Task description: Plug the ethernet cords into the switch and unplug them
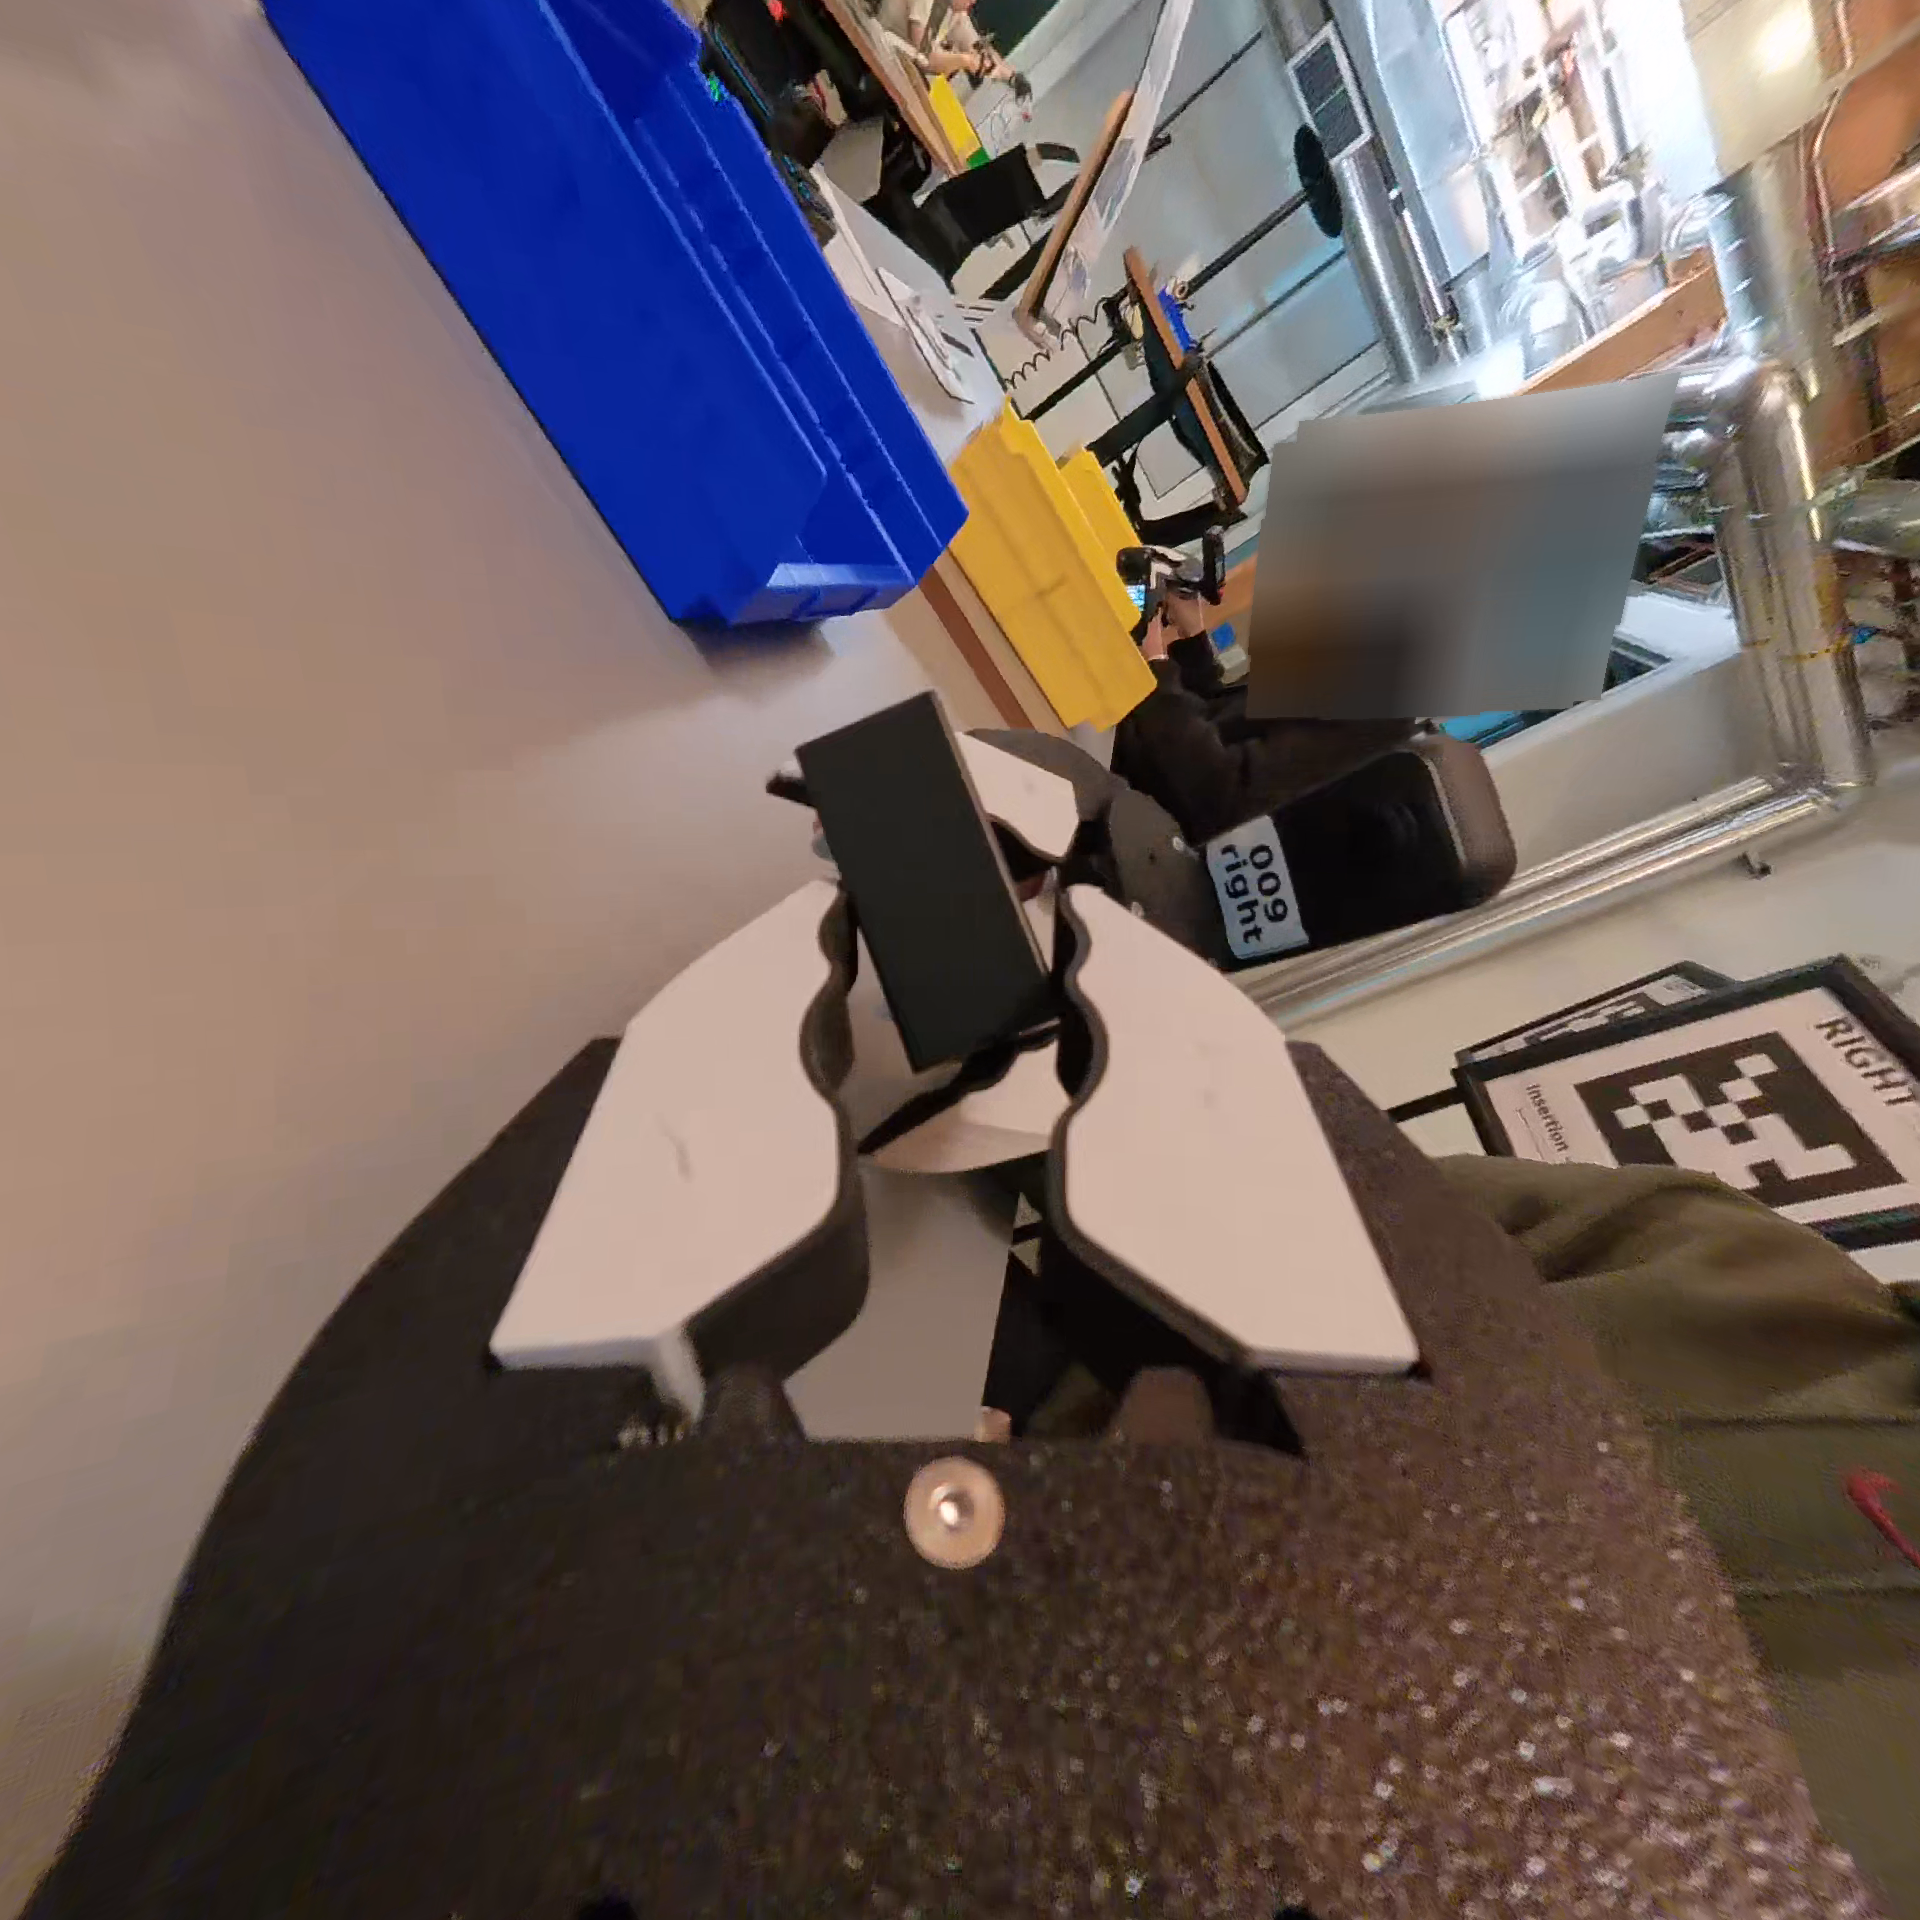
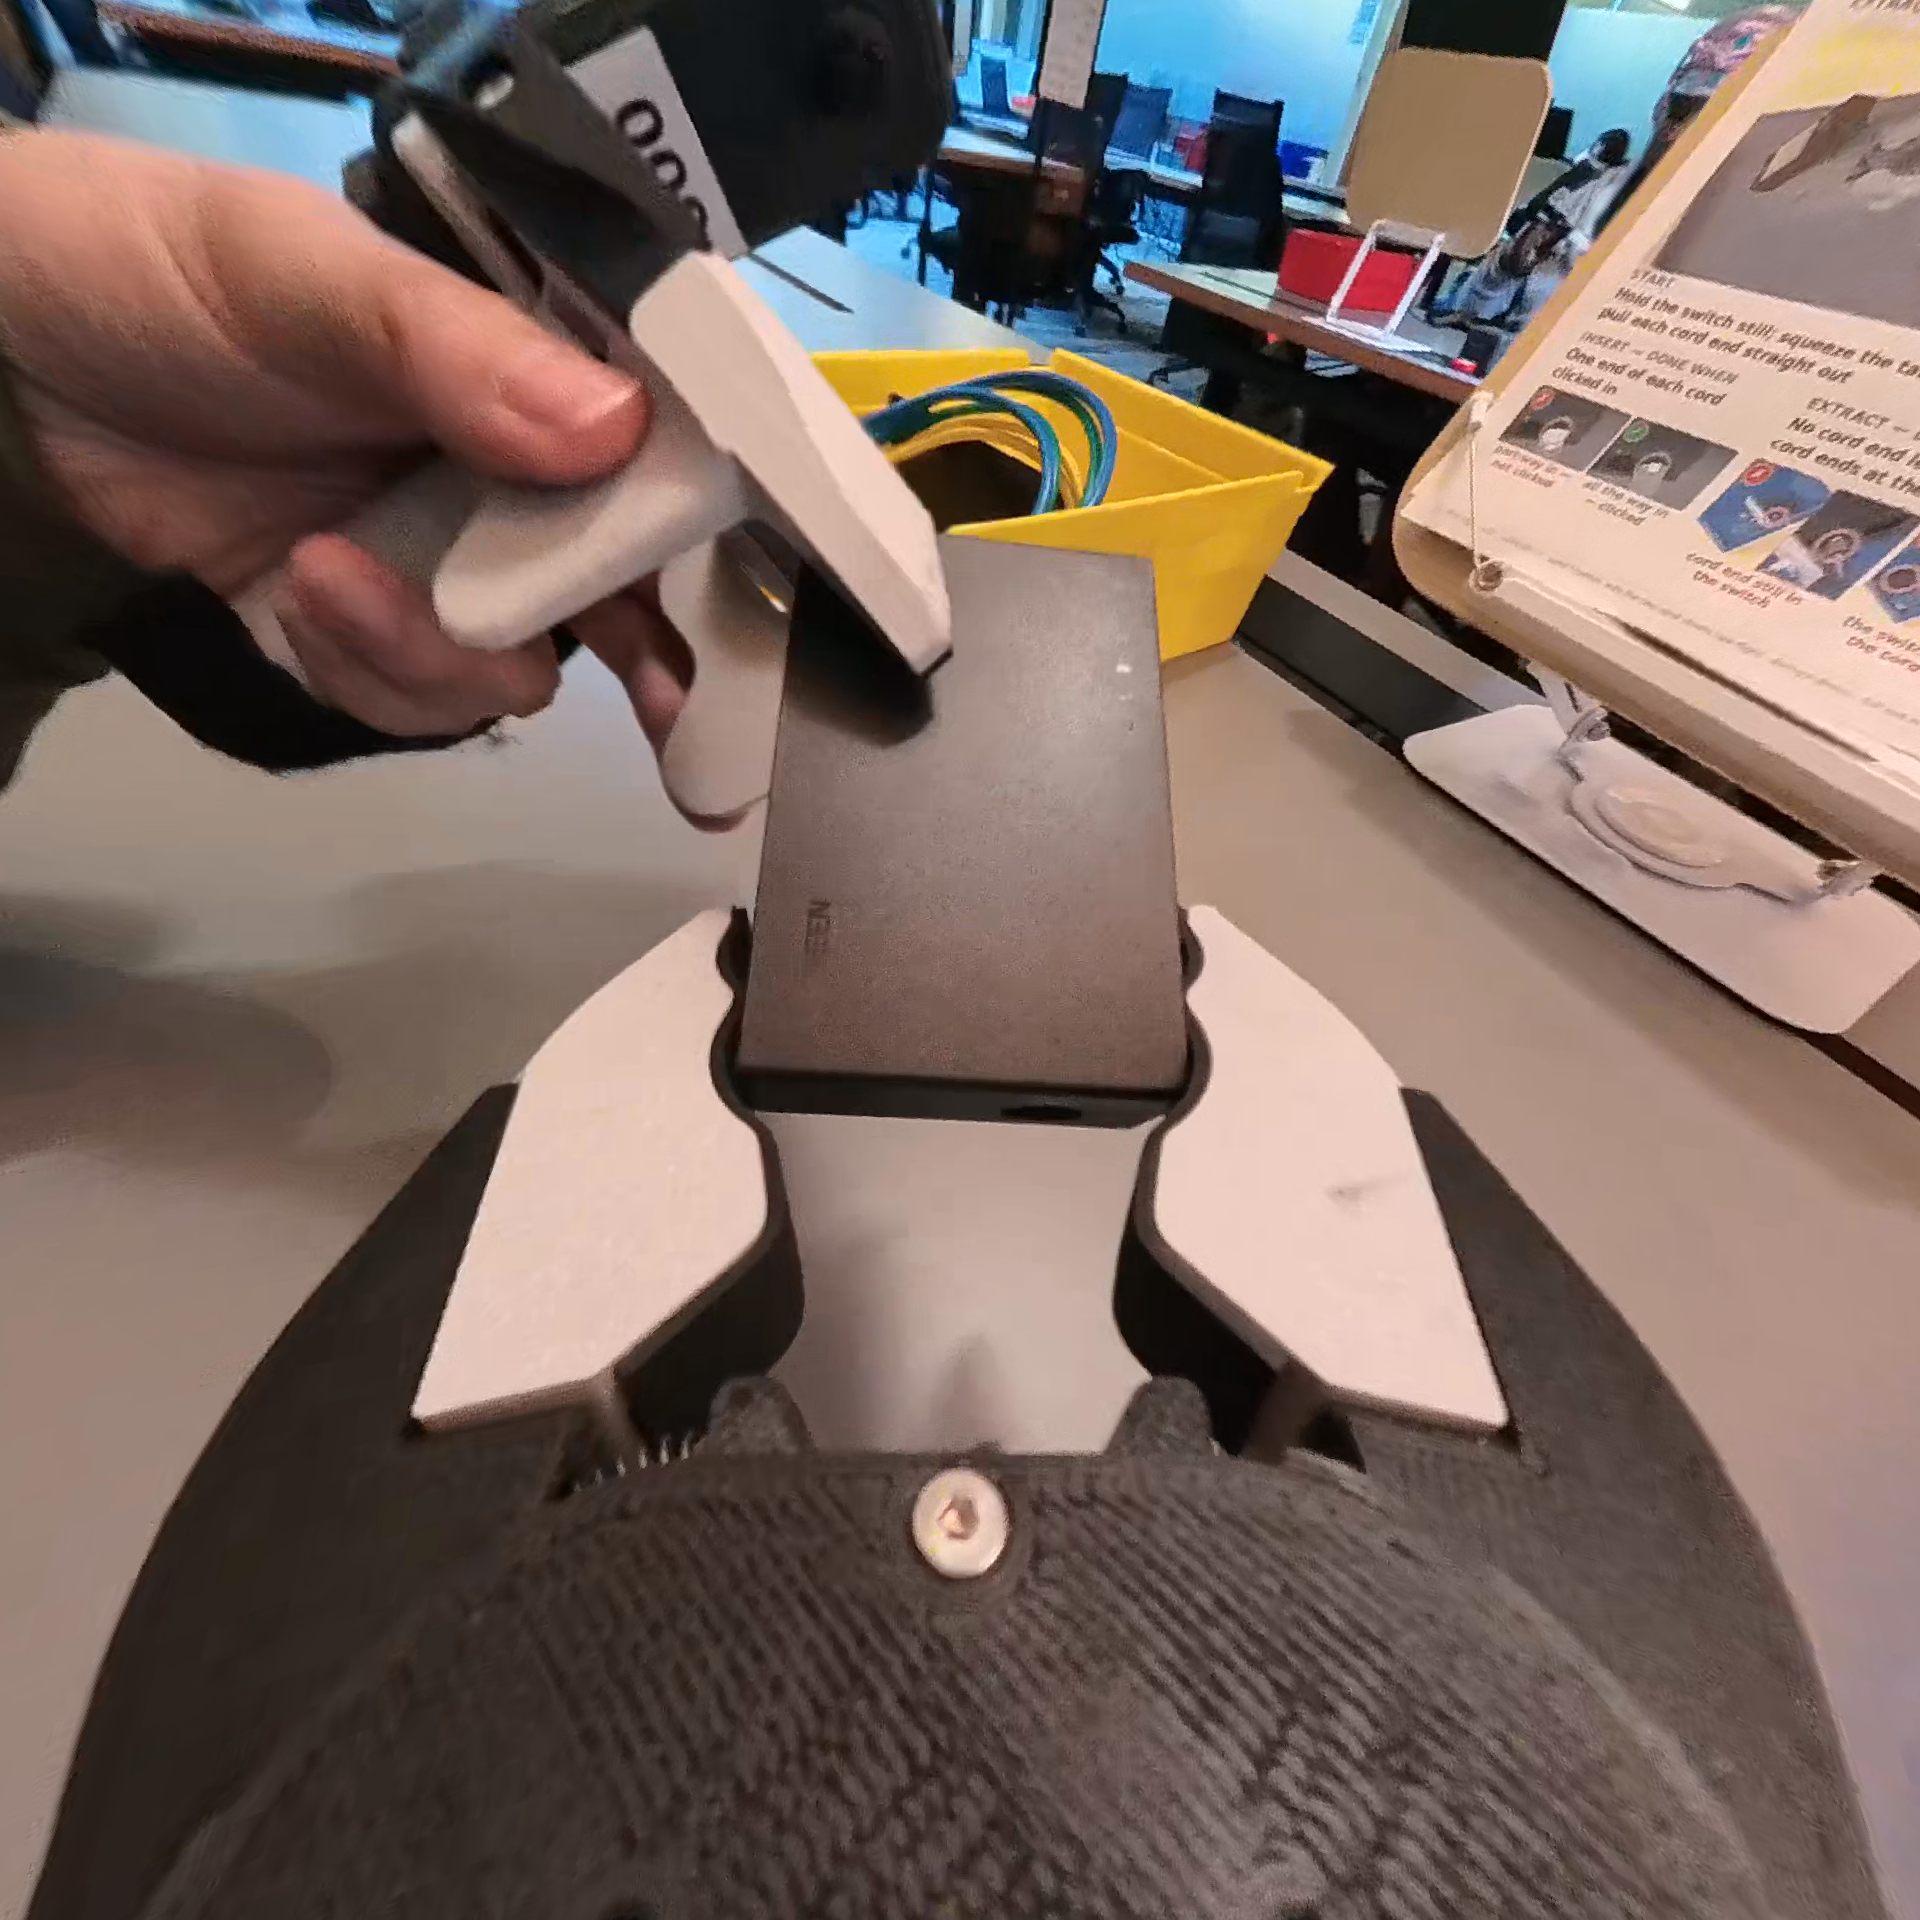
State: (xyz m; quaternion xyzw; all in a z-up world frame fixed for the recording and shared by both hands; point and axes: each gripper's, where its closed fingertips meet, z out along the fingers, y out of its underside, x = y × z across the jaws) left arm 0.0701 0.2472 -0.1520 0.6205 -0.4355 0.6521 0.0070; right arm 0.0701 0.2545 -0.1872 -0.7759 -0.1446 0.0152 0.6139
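Note:
A black switch [image 2: 966, 852], a flat box, is held above the table by both grippers. My right gripper [image 2: 961, 935] is shut on its near end, one finger on each side edge. My left gripper [image 2: 831, 707], held by a person's hand [image 2: 260, 416], clamps its far left corner from above and below. In the left wrist view my left gripper [image 1: 951, 935] is shut on the switch [image 1: 925, 883], with the right gripper's fingers [image 1: 1023, 795] just beyond. Blue, green and yellow ethernet cords [image 2: 997, 416] lie coiled in a yellow bin [image 2: 1174, 540]. No cord is in the switch.
An instruction sheet on a white stand [image 2: 1714, 364] is at the right. A blue bin [image 1: 623, 312] and the yellow bin [image 1: 1049, 582] sit on the grey table [image 2: 1455, 1091]. A framed marker card [image 1: 1714, 1112] lies nearby. Other desks and chairs are behind.

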